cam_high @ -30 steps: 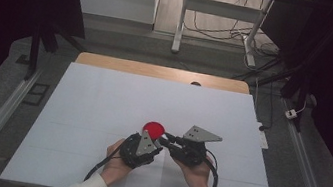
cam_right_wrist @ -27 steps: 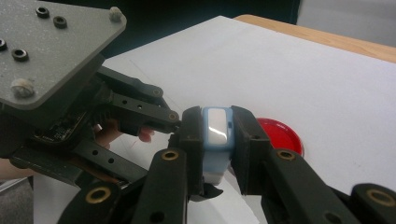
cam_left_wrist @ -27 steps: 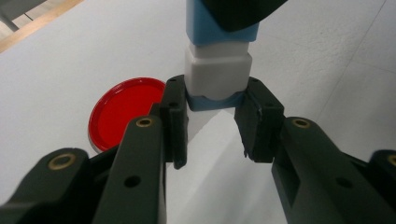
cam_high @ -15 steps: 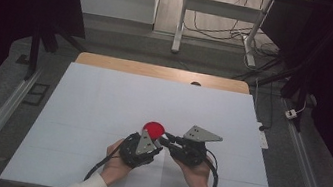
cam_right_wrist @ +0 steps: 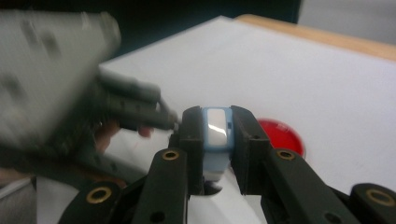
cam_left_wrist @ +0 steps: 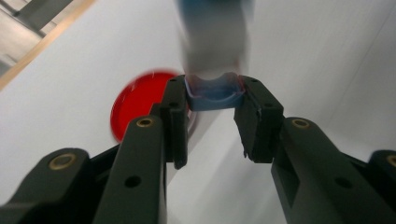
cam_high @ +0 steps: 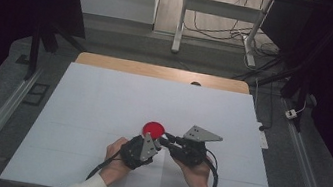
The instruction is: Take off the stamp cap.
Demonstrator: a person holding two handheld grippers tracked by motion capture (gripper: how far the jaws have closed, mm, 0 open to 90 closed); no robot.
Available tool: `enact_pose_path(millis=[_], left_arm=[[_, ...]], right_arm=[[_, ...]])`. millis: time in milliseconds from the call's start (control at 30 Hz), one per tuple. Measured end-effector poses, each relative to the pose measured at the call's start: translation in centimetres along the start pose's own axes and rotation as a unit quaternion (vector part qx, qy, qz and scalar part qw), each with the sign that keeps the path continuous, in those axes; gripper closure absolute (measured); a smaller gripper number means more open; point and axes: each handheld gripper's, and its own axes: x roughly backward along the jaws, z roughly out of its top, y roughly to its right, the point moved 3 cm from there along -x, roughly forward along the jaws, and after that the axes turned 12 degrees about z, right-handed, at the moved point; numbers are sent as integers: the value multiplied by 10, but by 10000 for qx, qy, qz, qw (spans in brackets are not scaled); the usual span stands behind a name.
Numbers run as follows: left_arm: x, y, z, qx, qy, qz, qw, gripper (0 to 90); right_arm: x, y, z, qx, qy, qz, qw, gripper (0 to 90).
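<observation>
Change since a second ago: nothing has shifted in the high view; both hands, both grippers and the red disc sit where they were.
Table [cam_high: 100,113]: a white sheet covers it, with a strip of bare wood at the far edge; it serves as the working surface, and all the handling goes on near the person's side.
Hands: both come in from the bottom of the high view and meet close together, which I judge keeps the small piece steady between the two tools.
Right gripper [cam_high: 167,139]: points toward the left one, its grey three-cornered plate on top; its jaws are closed on a light blue block [cam_right_wrist: 216,133], pressing on both of its sides.
Left gripper [cam_high: 155,144]: angled up toward the disc; its jaws are pinched on one end of what looks like the same blue piece [cam_left_wrist: 214,93], whose edge bows inward under the squeeze.
Red disc [cam_high: 153,129]: lies flat on the sheet just beyond the gripper tips, touching neither.
Blue block, place: lifted off the table between the two grippers, just on the person's side of the disc.
Likely purpose: a grip from each side suits pulling apart, pressing together or passing over; which one I cannot tell.
</observation>
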Motion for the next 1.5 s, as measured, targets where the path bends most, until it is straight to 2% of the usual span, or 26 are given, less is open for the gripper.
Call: enact_pose_path(millis=[67, 100, 200, 600, 800, 1033, 1133, 1233, 1333, 1500], left_arm=[[-1, -2, -2, 471, 75, -340, 9983, 659], [-1, -4, -1, 593, 119, -392, 9974, 659], [2, -10, 0, 772, 189, -442, 9959, 658], [6, -25, -6, 1124, 277, -478, 9921, 655], [13, -34, -14, 1259, 284, -479, 9905, 655], [31, -46, -31, 1361, 313, -425, 9893, 654], [38, -52, -39, 1495, 329, -447, 9872, 654], [44, -57, -47, 1560, 313, -392, 9865, 653], [50, -64, -55, 1694, 302, -384, 9843, 654], [61, -73, -71, 1855, 283, -274, 9818, 653]], right_arm=[[10, 4, 7, -58, 190, -72, 9998, 754], [15, 6, 9, -91, 279, -103, 9995, 754], [23, 12, 10, -195, 383, -150, 9990, 754], [24, 15, 7, -198, 332, -217, 9990, 753], [22, 16, 6, -187, 288, -216, 9992, 753], [22, 16, 5, -182, 258, -214, 9993, 753], [22, 16, 4, -168, 235, -231, 9993, 753], [21, 17, 3, -160, 206, -249, 9994, 753], [21, 17, 2, -154, 180, -248, 9994, 753], [20, 17, 2, -129, 173, -253, 9994, 753]])
